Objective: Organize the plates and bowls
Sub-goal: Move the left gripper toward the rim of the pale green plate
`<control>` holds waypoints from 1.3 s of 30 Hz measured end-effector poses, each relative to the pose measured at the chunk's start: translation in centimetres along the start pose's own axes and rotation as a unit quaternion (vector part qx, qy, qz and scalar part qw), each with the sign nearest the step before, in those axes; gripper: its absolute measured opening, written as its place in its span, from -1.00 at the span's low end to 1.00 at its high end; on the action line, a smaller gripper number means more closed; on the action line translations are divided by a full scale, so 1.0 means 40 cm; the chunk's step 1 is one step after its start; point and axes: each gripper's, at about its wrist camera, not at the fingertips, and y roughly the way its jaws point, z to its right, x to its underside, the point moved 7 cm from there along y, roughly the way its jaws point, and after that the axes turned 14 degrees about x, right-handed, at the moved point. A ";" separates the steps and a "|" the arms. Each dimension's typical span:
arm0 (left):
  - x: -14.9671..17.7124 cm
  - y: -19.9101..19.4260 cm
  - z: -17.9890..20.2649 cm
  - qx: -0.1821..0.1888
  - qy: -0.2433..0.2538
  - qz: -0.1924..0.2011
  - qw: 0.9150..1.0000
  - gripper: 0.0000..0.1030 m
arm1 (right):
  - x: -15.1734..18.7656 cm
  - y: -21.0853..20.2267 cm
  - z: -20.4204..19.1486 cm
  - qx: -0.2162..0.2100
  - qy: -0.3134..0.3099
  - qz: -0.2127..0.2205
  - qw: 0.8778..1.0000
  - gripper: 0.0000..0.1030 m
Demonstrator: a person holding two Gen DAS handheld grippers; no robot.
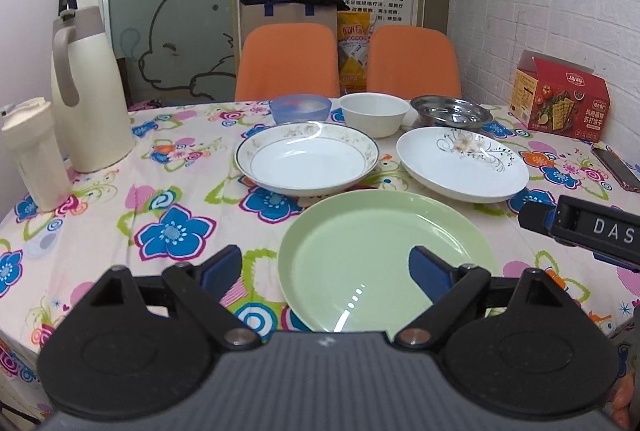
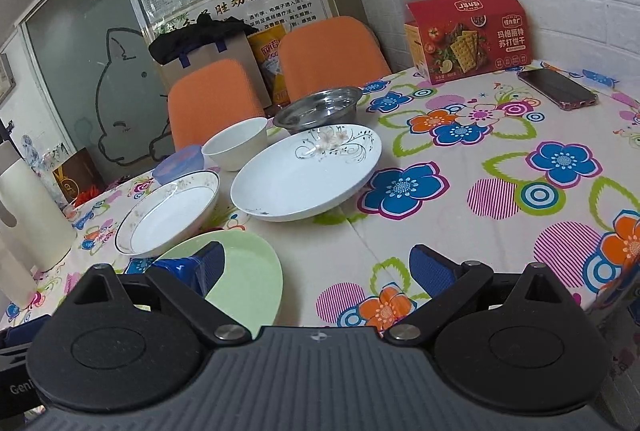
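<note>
While both claws hung spread and empty, left claw [image 1: 326,271] over the green plate [image 1: 384,255], stacking hadn't started; gripping its rim seemed next.

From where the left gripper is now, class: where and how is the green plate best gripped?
Take the green plate by its near rim, coming in low from the near edge of the table. It lies flat and upright with a raised thin lip, and the open left gripper already faces that edge.
</note>
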 end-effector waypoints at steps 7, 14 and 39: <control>0.000 0.004 -0.006 0.000 -0.004 -0.003 1.000 0.77 | -0.001 0.001 -0.003 -0.002 -0.006 -0.002 1.000 0.69; 0.002 0.004 -0.012 0.002 -0.008 -0.004 1.000 0.77 | 0.004 0.003 -0.008 0.000 -0.012 -0.006 1.000 0.69; 0.007 0.014 -0.040 0.004 -0.021 -0.008 1.000 0.77 | 0.023 0.016 -0.047 -0.004 -0.034 -0.016 0.999 0.69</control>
